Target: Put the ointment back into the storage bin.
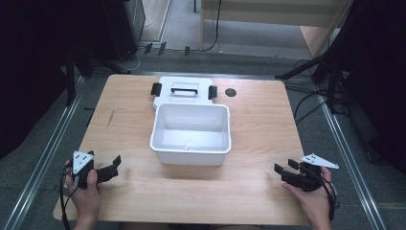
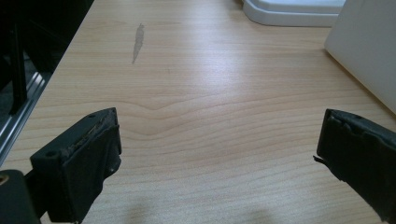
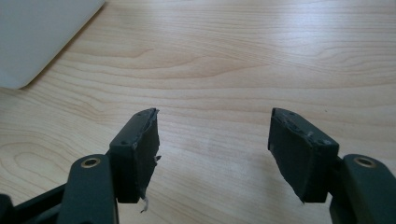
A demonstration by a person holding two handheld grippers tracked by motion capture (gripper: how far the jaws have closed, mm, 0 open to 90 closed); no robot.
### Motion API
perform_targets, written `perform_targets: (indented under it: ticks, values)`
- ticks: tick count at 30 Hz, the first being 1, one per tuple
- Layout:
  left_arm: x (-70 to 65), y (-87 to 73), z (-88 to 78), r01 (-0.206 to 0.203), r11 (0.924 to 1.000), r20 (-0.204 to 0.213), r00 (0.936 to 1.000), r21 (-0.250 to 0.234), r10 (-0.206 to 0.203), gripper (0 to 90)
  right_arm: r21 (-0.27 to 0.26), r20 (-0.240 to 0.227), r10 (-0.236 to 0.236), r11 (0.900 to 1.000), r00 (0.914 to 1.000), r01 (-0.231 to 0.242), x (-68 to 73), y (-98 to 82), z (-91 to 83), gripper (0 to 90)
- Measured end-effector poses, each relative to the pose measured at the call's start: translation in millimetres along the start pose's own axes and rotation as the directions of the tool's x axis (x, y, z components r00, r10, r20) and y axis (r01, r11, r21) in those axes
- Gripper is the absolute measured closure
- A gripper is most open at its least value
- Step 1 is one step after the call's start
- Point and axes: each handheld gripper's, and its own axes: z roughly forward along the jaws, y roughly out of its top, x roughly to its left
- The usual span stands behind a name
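Observation:
A white plastic box point(image 1: 191, 134) stands open in the middle of the wooden table point(image 1: 258, 134), with something small and pale lying on its floor. Its white lid point(image 1: 184, 91), with a handle and two black clips, lies flat right behind it. My left gripper point(image 1: 115, 165) rests low at the table's near left, open, with bare wood between its jaws point(image 2: 219, 140). My right gripper point(image 1: 283, 168) sits at the near right, open and holding nothing point(image 3: 212, 140). The box's side wall point(image 2: 369, 51) appears at the right of the left gripper view, and a box corner point(image 3: 32, 37) at the upper left of the right gripper view.
A round dark hole point(image 1: 231, 92) marks the table near its far edge, right of the lid. A grey streak point(image 2: 137, 42) stains the wood at the left. Metal rails point(image 1: 43, 158) run along both table sides, and black stand legs point(image 1: 306, 67) sit beyond the far right corner.

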Motion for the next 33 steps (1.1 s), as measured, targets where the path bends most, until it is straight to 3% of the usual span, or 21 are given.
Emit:
perform_targets:
  ticks: [3,8,18,21,29,33]
  values:
    - [-0.2,0.0,0.0,-0.002,1.0,0.0,1.0,-0.002,0.002,0.7,-0.044,-0.034,0.002,0.999,0.9994,-0.003,-3.9,-10.3,-5.2,28.9]
    - [-1.0,-0.2,0.0,-0.005,1.0,-0.004,1.0,-0.003,0.005,0.7,-0.073,0.021,0.009,0.997,0.9997,-0.008,-8.3,-21.1,-9.8,28.3]
    - [-2.2,-0.3,-0.1,-0.016,0.9999,-0.006,0.9999,0.001,0.016,0.7,-0.133,0.046,0.061,0.99,0.9971,-0.054,-17.0,-32.6,-18.5,20.8]
    - [-2.0,-0.3,-0.2,-0.015,0.9999,-0.004,0.9999,0.002,0.015,0.7,-0.169,0.08,0.078,0.983,0.9937,-0.064,-17.7,-35.9,-23.4,19.5]
    - [-1.8,-0.2,-0.1,-0.017,0.9998,-0.004,0.9999,0.005,0.017,0.7,-0.16,0.138,0.049,0.987,0.9891,-0.027,-11.2,-38.0,-24.6,13.2]
    - [-1.4,-0.2,0.1,-0.011,0.9999,-0.004,0.9999,0.003,0.011,0.7,-0.18,0.12,0.072,0.982,0.9901,-0.05,-11.9,-38.6,-25.9,13.6]
